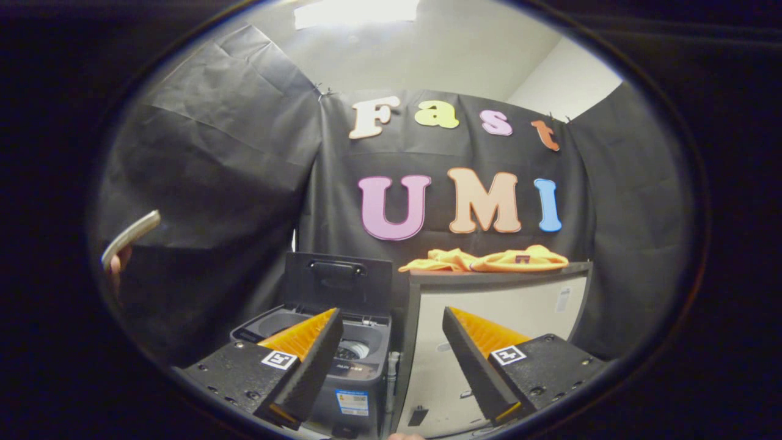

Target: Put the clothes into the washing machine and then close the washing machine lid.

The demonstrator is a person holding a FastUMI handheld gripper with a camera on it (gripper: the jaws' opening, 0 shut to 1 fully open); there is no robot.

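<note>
Released, empty hand-held gripper (391, 360) hovers before the open washing machine (342, 348); orange clothes (489, 260), apparently crumpled, lie on the tabletop (498, 272) beside it; loose folds could slip a shallow pinch.

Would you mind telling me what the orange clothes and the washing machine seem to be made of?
The orange clothes, on the cabinet beyond the open gripper, look like soft, thin fabric: they lie crumpled in folds with a slight sheen. The washing machine, lid raised, looks like moulded grey plastic with a matte finish; its drum looks metallic, though that is uncertain.
</note>
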